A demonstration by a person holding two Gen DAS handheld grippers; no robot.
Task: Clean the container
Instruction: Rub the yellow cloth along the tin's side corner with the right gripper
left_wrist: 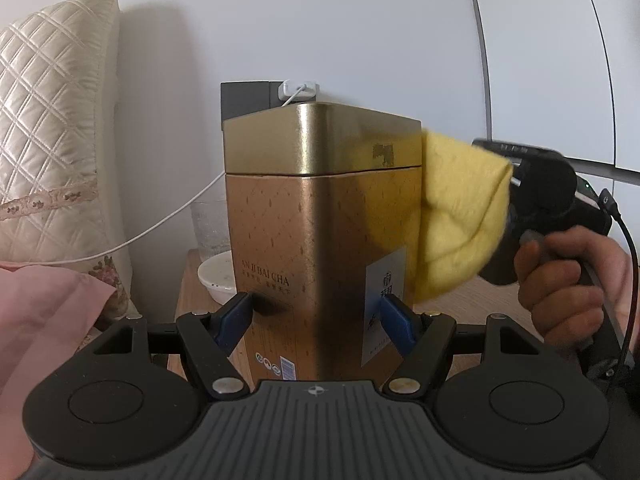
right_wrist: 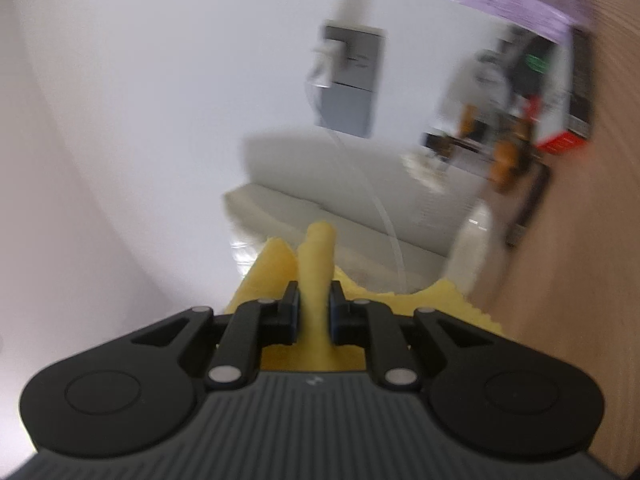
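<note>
A tall gold tea tin [left_wrist: 320,216] with a lid stands upright on a wooden bedside table [left_wrist: 472,300]. My left gripper [left_wrist: 316,312] is shut on the tin's lower part, one blue pad on each side. My right gripper [right_wrist: 314,312] is shut on a yellow cloth [right_wrist: 318,264]. In the left wrist view the yellow cloth [left_wrist: 456,216] presses against the tin's right side near the lid, with the right gripper body [left_wrist: 548,196] behind it in a hand. The right wrist view is blurred and the tin is not clear in it.
A white bowl [left_wrist: 218,276] and a clear glass [left_wrist: 210,228] stand left of the tin. A white charger cable [left_wrist: 160,220] runs from a wall socket [left_wrist: 256,98]. Quilted pillows [left_wrist: 52,120] and pink bedding [left_wrist: 44,320] lie to the left. A wall stands behind.
</note>
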